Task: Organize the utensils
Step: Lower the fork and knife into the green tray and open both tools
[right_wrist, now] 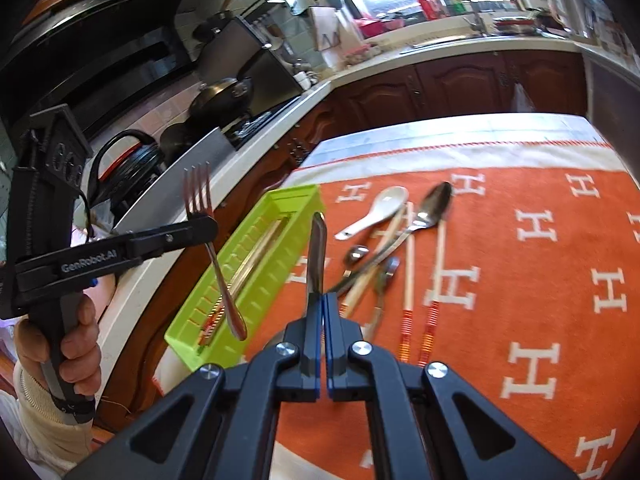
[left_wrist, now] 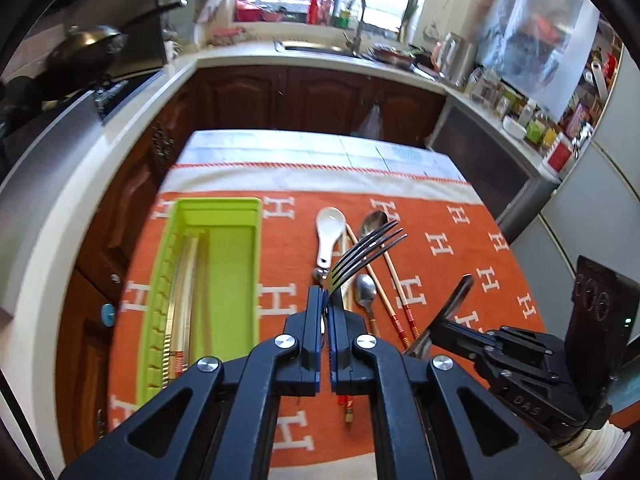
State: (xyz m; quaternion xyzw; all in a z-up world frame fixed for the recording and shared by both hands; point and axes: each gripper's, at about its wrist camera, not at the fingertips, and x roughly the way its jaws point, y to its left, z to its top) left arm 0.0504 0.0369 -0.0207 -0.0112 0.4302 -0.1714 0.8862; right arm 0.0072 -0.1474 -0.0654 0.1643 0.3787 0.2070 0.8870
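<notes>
A: Two tools, both busy! The left tool [left_wrist: 327, 304] squeezes a fork [left_wrist: 368, 250]. The right tool [right_wrist: 321, 308] pinches a metal handle [right_wrist: 317, 256].

B: Next step?

A: Carry the fork left, over the green tray [left_wrist: 236, 264], then drop it inside.

B: More spoons [left_wrist: 370, 292] wait just ahead on the counter [left_wrist: 460, 264].

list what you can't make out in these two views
- Knife, right wrist view: only one end shows above the shut jaws of the right gripper; the rest is hidden between them.
- Fork, left wrist view: handle hidden behind the left gripper.
- Green tray, left wrist view: near end cut off by the gripper's arms.
- Small spoons, right wrist view: blurred, overlapping.
</notes>
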